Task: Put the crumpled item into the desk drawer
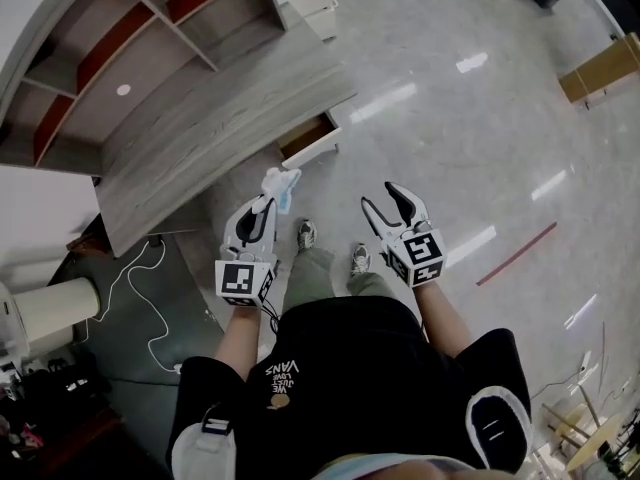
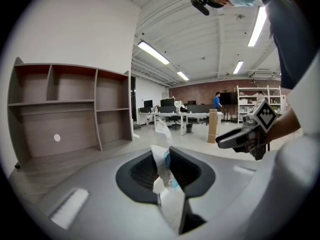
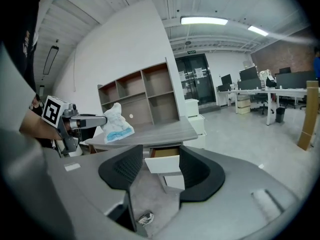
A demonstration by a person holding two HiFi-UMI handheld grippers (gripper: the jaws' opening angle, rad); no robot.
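We hold our left claw clamped on the crumpled item, a white wad with a blue patch that sticks out past the tips. Our right claw stands wide apart with nothing between its jaws; through the gap we see the drawer pulled open. Both claws hang side by side above the floor, facing the grey wooden counter. The wad is near the open drawer, not in it.
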